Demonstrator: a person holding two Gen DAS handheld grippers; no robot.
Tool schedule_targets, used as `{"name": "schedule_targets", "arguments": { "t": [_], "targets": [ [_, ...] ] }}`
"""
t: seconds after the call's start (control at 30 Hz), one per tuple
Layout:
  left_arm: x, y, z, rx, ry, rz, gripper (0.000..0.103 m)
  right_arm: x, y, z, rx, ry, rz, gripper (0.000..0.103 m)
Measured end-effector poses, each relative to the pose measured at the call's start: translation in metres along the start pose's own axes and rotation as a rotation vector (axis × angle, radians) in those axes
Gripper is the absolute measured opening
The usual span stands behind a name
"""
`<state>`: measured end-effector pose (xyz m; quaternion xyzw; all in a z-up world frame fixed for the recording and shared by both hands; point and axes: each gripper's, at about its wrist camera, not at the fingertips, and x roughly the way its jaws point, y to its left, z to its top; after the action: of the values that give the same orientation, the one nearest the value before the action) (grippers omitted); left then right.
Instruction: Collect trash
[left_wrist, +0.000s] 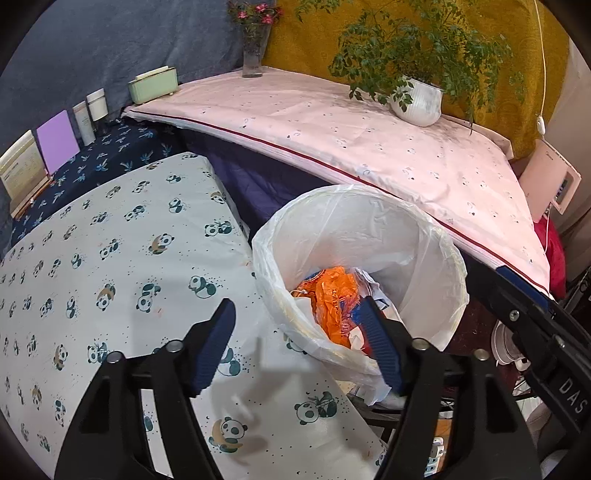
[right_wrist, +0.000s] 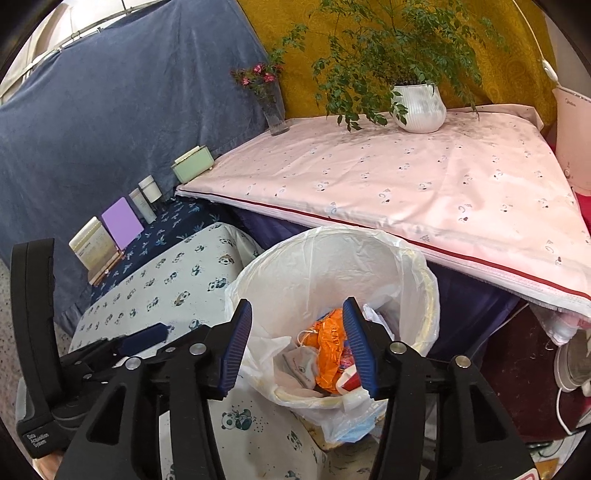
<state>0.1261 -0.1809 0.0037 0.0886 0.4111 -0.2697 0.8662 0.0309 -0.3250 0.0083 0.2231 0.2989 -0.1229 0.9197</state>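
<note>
A trash bin lined with a white plastic bag (left_wrist: 354, 195) (right_wrist: 332, 236) stands between two cloth-covered surfaces. Inside lie an orange wrapper (left_wrist: 328, 291) (right_wrist: 328, 343), white paper and other scraps. My left gripper (left_wrist: 297, 314) is open over the bin's near left rim, with one blue pad above the panda cloth and the other over the trash. Nothing is held between its pads. My right gripper (right_wrist: 297, 310) hovers open above the bin's mouth, also with nothing held. The right wrist view shows the left gripper's blue pad (right_wrist: 144, 338) at the lower left.
A panda-print cloth (left_wrist: 110, 258) covers the surface left of the bin. A pink cloth (left_wrist: 332, 129) covers the higher table behind it, which carries a potted plant (left_wrist: 417, 99), a flower vase (left_wrist: 253, 55) and a green box (left_wrist: 153, 86). Cards and tubes (left_wrist: 59, 140) line the back left.
</note>
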Motion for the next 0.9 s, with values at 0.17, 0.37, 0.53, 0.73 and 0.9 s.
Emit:
{"name": "schedule_targets", "arguments": {
  "t": [0.17,0.37,0.53,0.73,0.9],
  "targets": [
    [-0.003,0.003,-0.004,-0.009,-0.006,0.023,0.071,-0.004,0.002,-0.005,-0.036,0.005,-0.038,0.066],
    [-0.01,0.005,-0.01,-0.017,-0.021,0.048,0.083,-0.007,0.004,-0.013,-0.058,0.03,-0.063,0.079],
    [-0.015,0.007,-0.016,-0.024,-0.032,0.069,0.089,-0.009,0.005,-0.018,-0.087,0.04,-0.08,0.084],
    [-0.019,0.009,-0.025,-0.036,-0.028,0.083,0.09,-0.014,0.006,-0.024,-0.112,0.046,-0.086,0.097],
    [-0.024,0.011,-0.032,-0.04,-0.032,0.096,0.092,-0.019,0.007,-0.03,-0.129,0.04,-0.105,0.097]
  ]
}}
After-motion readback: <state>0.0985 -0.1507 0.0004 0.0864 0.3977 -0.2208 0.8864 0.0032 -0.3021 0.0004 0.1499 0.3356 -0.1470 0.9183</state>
